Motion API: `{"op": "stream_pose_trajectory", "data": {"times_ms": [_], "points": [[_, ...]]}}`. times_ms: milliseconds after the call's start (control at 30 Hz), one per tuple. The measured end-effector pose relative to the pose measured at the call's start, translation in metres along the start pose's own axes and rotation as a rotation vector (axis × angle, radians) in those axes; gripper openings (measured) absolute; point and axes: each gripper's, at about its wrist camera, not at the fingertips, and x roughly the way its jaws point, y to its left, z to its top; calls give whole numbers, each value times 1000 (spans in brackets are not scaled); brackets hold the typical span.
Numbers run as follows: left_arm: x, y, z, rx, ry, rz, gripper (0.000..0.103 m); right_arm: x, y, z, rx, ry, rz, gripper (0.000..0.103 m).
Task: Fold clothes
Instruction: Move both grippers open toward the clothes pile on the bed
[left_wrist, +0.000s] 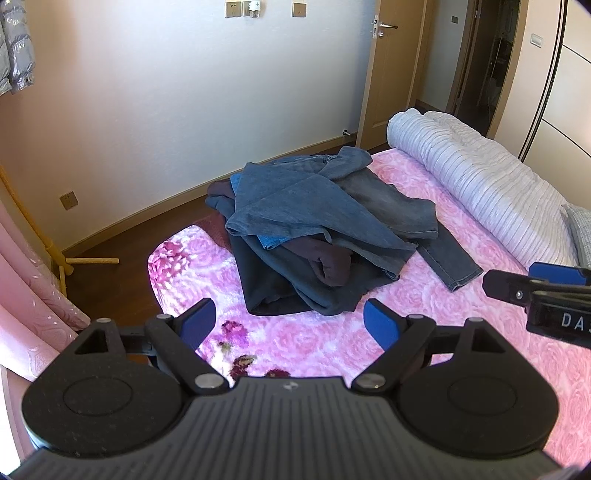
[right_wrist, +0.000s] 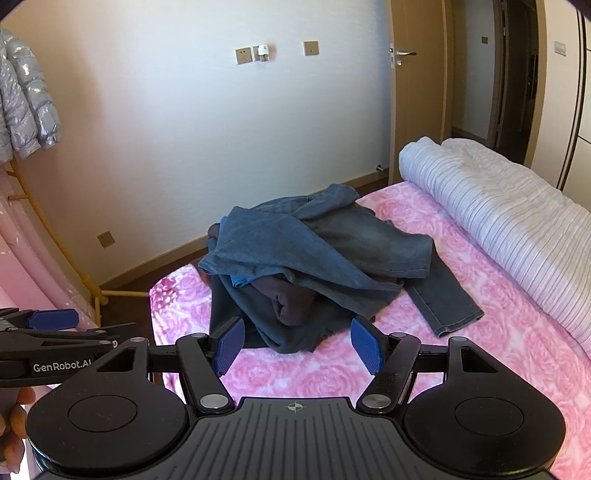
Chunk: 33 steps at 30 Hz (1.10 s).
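A heap of clothes (left_wrist: 306, 229) lies on the pink floral bed (left_wrist: 303, 339): a blue denim garment on top, dark grey jeans (left_wrist: 439, 254) trailing a leg to the right, and a brown piece tucked under the front. In the right wrist view the same heap (right_wrist: 295, 258) sits just beyond the fingers. My left gripper (left_wrist: 288, 319) hovers open over the bedspread, short of the heap, nothing between its blue pads. My right gripper (right_wrist: 297, 345) is open too, its fingers framing the heap's near edge without touching it. Each gripper shows at the edge of the other's view.
A rolled striped white quilt (left_wrist: 480, 184) lies along the bed's right side. Dark wooden floor (left_wrist: 155, 229) separates the bed's far edge from the white wall. Pink curtains (left_wrist: 29, 302) and a wooden rack stand at left, a silver puffer jacket (right_wrist: 26, 110) hangs there. A door (right_wrist: 417, 92) stands behind.
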Motion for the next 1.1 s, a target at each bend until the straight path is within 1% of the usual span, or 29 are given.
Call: {"op": "stream_pose_trajectory", "data": {"times_ms": [600,767,1100], "points": [[-13,-15,-14,10,3,2,85,-12,-13,-11,18,1,11,68],[-17,-19,-14,12,-5,-8,85,-15,-17,-14,24,3,10,68],[-24,-16,-21,4,-4,-5,85,-18,-14,-22,12,16,22,68]]}}
